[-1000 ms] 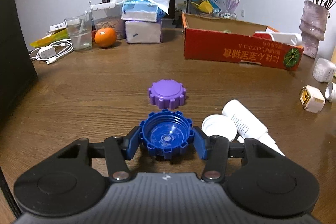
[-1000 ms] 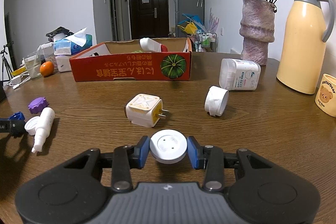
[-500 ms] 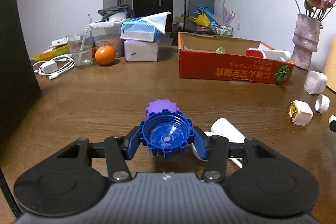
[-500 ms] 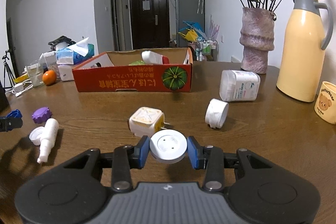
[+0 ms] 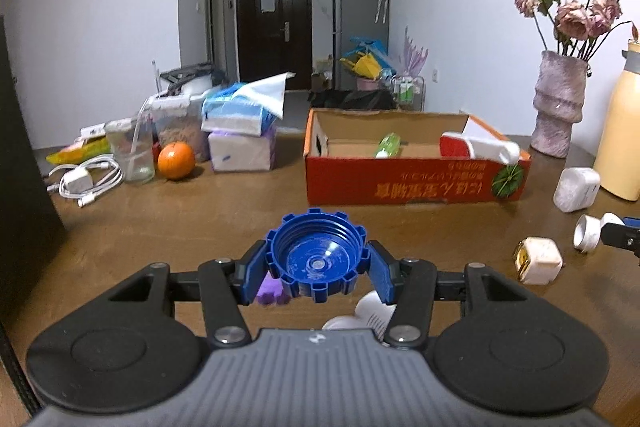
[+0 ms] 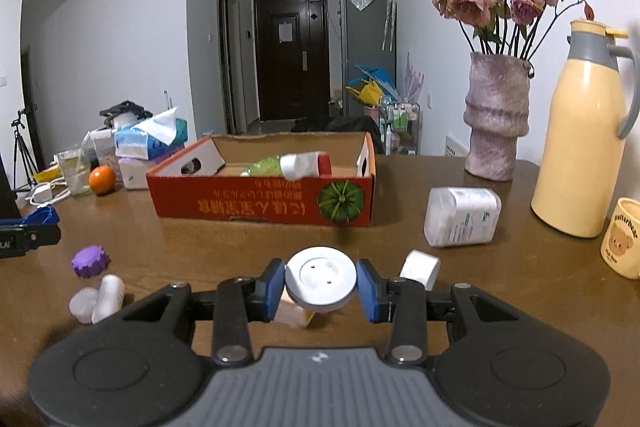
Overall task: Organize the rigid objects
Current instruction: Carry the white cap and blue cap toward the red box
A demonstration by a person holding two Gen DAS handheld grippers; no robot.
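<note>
The left gripper [image 5: 316, 267] clamps a blue cap [image 5: 316, 261], ribbed and notched, hollow side toward the camera, held above the table [image 5: 200, 219]. The right gripper [image 6: 321, 287] pinches a white disc [image 6: 321, 283], flat and round with small holes, before the red box [image 6: 264, 205].

The pale yellow ceramic mug [image 6: 622, 239] with a bear drawing reads "Butterbear". The red cardboard box [image 6: 260, 205] carries upside-down orange Chinese characters, too unclear to read.
</note>
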